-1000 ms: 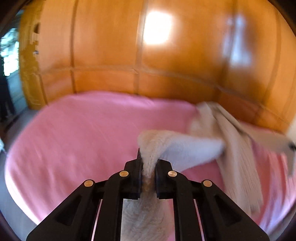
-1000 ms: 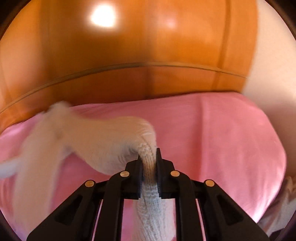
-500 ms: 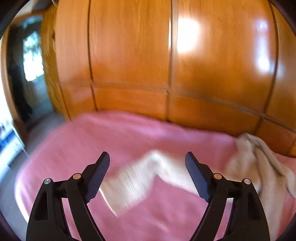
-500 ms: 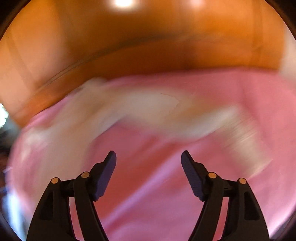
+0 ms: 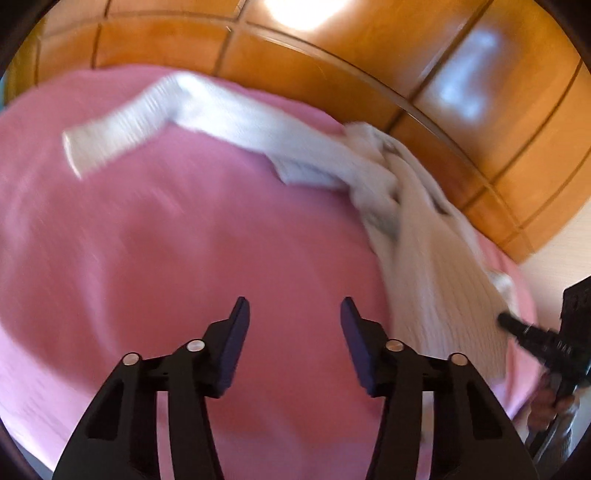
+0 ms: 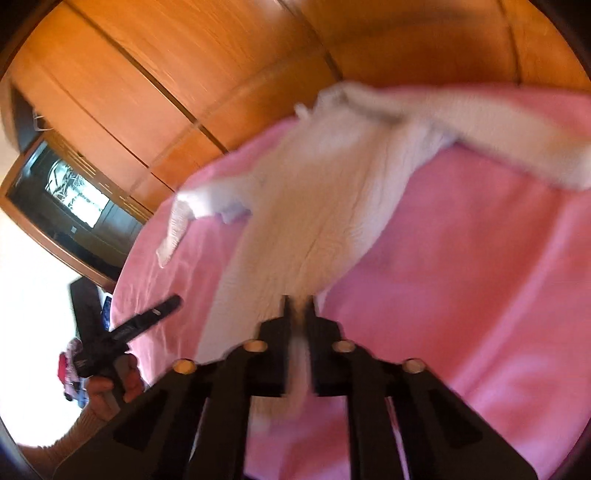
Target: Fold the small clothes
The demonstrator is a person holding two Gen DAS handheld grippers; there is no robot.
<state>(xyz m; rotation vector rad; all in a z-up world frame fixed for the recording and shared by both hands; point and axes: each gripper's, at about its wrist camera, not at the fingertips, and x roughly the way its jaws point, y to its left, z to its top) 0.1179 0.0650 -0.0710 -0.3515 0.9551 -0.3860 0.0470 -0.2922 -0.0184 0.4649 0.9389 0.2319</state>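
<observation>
Pink bed (image 5: 184, 240) now holds the released sweater (image 6: 314, 206); right gripper (image 6: 299, 314) fingers have closed on its hem, left gripper (image 5: 291, 321) fingers half-closing, empty, ready for folding.

Bright, warm light; glare on wood panels (image 5: 303, 11); heavy motion blur, fisheye-bent edges

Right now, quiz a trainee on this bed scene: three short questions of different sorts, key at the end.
1. True or false: the right gripper is shut on the cream knit sweater.
2. What lies between the left gripper's fingers? A) a sleeve B) nothing, only the pink bedspread beyond C) a sock
3. What stands behind the bed?

Key: 1 true; 2 B; 3 a wooden wardrobe.
</observation>
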